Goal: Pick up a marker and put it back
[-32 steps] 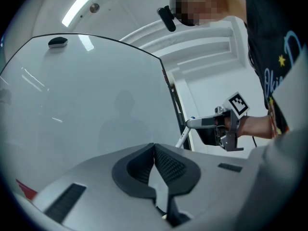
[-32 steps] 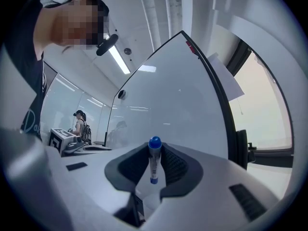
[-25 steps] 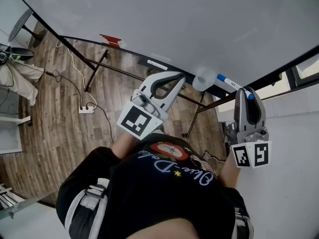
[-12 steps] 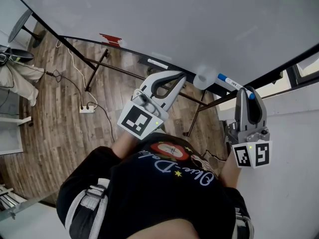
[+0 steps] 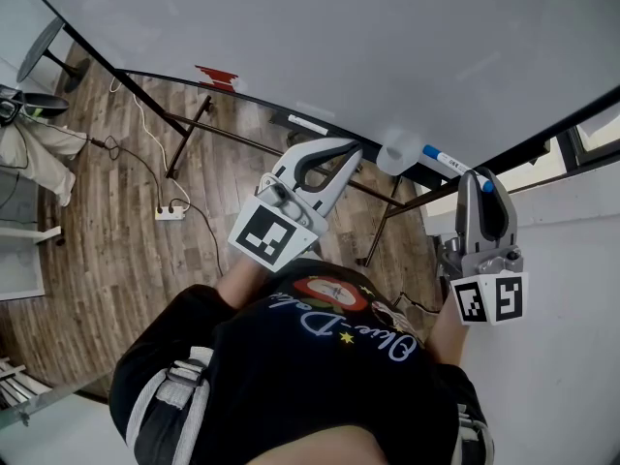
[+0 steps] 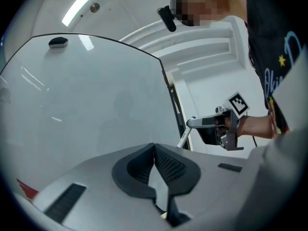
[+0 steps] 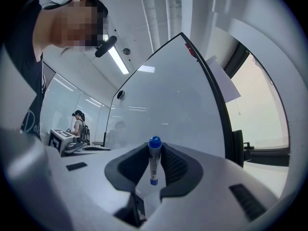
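A large glossy white whiteboard (image 5: pixel 339 46) stands just ahead of both grippers. The left gripper (image 6: pixel 154 150) is pinched together with nothing inside; the right gripper (image 5: pixel 481 177) clamps a white blue-capped marker (image 7: pixel 154 160) crosswise between its jaws.

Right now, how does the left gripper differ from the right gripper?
The left gripper has its fingers closed together with nothing between them; the right gripper has its fingers closed on a blue-capped marker. In the head view the left gripper leans to the right, while the right gripper points straight up the picture. Both face the whiteboard.
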{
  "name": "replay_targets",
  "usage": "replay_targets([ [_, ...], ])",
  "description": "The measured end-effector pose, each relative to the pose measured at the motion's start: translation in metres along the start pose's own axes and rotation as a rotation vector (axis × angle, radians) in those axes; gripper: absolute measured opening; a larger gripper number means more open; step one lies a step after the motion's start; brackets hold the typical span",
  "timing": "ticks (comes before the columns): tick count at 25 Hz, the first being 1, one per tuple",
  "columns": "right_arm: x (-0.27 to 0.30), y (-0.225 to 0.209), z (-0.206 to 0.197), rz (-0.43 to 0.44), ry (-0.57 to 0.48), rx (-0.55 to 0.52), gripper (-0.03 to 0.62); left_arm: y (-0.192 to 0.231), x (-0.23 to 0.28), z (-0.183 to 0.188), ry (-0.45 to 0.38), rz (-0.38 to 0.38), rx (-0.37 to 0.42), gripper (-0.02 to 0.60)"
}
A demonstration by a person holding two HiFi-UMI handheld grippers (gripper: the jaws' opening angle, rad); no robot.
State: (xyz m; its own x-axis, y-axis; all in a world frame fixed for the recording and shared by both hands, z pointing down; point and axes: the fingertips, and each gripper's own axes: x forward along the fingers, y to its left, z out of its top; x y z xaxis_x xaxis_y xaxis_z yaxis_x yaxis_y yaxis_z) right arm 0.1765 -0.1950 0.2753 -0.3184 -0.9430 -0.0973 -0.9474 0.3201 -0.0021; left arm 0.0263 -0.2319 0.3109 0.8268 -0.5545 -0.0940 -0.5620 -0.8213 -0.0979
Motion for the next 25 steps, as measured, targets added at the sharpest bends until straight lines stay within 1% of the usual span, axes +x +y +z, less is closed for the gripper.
replay_targets([
  [8,0.008,-0.004,-0.011,0.001,0.023,-0.002,0.074,0.002,0.0,0.0,0.004,0.006,0.004,0.003],
  [25,0.032,-0.007,-0.061,0.004,0.133,-0.002,0.075,0.017,-0.01,-0.004,0.013,0.06,0.011,0.003],
])
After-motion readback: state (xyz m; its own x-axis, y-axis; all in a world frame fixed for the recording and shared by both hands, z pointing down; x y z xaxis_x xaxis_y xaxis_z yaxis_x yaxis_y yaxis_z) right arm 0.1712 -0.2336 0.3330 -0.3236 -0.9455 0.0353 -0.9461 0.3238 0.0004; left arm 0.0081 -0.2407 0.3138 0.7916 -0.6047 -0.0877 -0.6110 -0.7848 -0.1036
